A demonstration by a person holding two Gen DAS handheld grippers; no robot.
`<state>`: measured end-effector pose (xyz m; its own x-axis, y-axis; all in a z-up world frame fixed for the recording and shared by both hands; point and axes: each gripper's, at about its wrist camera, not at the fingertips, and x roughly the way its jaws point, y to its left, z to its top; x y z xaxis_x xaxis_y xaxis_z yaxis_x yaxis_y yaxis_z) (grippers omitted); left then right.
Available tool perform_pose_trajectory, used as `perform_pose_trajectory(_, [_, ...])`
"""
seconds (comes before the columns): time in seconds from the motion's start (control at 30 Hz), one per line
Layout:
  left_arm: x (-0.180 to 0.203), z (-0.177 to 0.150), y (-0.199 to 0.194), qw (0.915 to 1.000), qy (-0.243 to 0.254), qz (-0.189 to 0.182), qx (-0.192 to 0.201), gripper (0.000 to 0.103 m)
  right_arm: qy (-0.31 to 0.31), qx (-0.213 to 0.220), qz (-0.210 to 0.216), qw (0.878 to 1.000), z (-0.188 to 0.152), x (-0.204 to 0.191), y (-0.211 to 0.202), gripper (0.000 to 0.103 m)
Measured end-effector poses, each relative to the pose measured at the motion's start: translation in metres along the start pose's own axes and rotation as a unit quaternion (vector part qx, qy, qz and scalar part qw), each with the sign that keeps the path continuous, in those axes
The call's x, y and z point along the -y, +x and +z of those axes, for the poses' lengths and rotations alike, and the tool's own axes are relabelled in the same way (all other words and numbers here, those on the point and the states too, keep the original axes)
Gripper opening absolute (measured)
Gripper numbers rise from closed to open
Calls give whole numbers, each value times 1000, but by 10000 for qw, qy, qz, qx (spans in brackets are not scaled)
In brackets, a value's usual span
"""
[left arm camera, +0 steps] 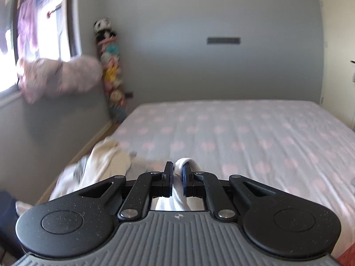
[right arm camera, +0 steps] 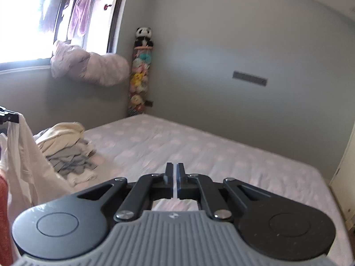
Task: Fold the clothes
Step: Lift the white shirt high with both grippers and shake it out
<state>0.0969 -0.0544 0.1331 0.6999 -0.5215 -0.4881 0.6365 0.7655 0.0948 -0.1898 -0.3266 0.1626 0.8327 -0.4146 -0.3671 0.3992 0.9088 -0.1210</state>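
Note:
My left gripper (left arm camera: 177,170) is shut on a white garment (left arm camera: 185,163) and holds it up above the bed (left arm camera: 244,133). In the right wrist view that garment (right arm camera: 24,164) hangs from the left gripper's fingers (right arm camera: 8,116) at the far left. My right gripper (right arm camera: 175,173) is shut with only a thin slit between its jaws; a thin white edge shows in the slit, and I cannot tell if it grips cloth. A pile of cream, white and grey clothes (right arm camera: 66,150) lies on the bed's left side; it also shows in the left wrist view (left arm camera: 99,161).
The bed has a pale sheet with pink spots (right arm camera: 199,155). A pink bundle of bedding (right arm camera: 88,66) rests on the window sill. A column of plush toys (right arm camera: 139,75) stands in the corner. A cupboard (right arm camera: 346,177) stands at the right.

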Motion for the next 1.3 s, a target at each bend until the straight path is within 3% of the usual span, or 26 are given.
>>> perform_pose_trajectory(0.23, [-55, -45, 33, 9968, -389, 444, -535, 6, 29, -1140, 1216, 9860, -131, -67, 79, 6])
perform_pose_trajectory(0.4, [-72, -65, 42, 9947, -443, 598, -712, 6, -602, -1612, 1859, 9674, -191, -130, 101, 7])
perform_pose_trajectory(0.57, [-81, -84, 54, 9928, -547, 620, -871, 6, -1564, -1624, 2385, 9446, -208, -175, 117, 35])
perform_pose_trajectory(0.73, [-88, -96, 67, 9910, -689, 587, -983, 6, -2513, -1612, 2684, 9159, -219, -212, 136, 36])
perform_pose_trajectory(0.9, [-91, -103, 73, 9905, -765, 497, -1034, 6, -2980, -1787, 2818, 8944, -236, -227, 158, 38])
perform_pose_trajectory(1.07, [-91, -105, 80, 9898, -793, 460, -1092, 6, -2896, -1758, 2675, 9020, -234, -226, 172, 36])
perform_pose_trajectory(1.2, [-90, -107, 82, 9890, -821, 462, -1137, 6, -2978, -1760, 2666, 8996, -236, -229, 177, 35])
perform_pose_trajectory(1.3, [-88, -108, 79, 9887, -813, 480, -1163, 6, -3120, -1696, 2569, 8988, -237, -231, 173, 27])
